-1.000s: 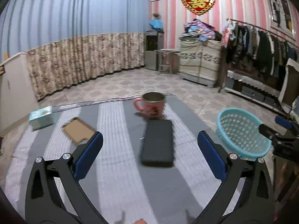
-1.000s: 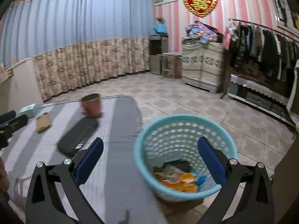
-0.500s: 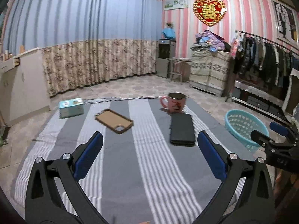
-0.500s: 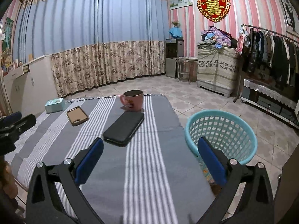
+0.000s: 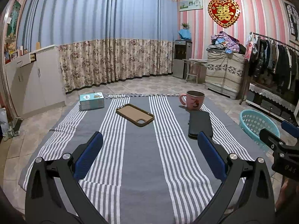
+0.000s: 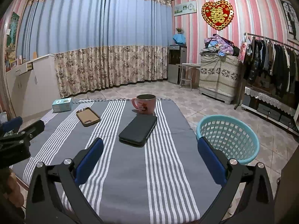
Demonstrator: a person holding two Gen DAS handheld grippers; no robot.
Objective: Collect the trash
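Observation:
A teal plastic basket (image 6: 229, 139) stands on the floor off the table's right edge; it also shows in the left wrist view (image 5: 258, 126). Its contents are hidden from here. My left gripper (image 5: 149, 156) is open and empty above the near part of the striped cloth. My right gripper (image 6: 150, 158) is open and empty above the near right of the cloth, left of the basket. The right gripper also shows at the right edge of the left wrist view (image 5: 280, 145).
On the striped grey cloth (image 5: 142, 168) lie a black phone (image 5: 200, 124), a brown phone case (image 5: 135, 114), a pink mug (image 5: 194, 99) and a teal box (image 5: 91, 100). A cabinet stands at left, a clothes rack at right.
Both grippers have pulled back and up from the table and the basket. The right gripper was over the basket with trash in it; now it is beside it.

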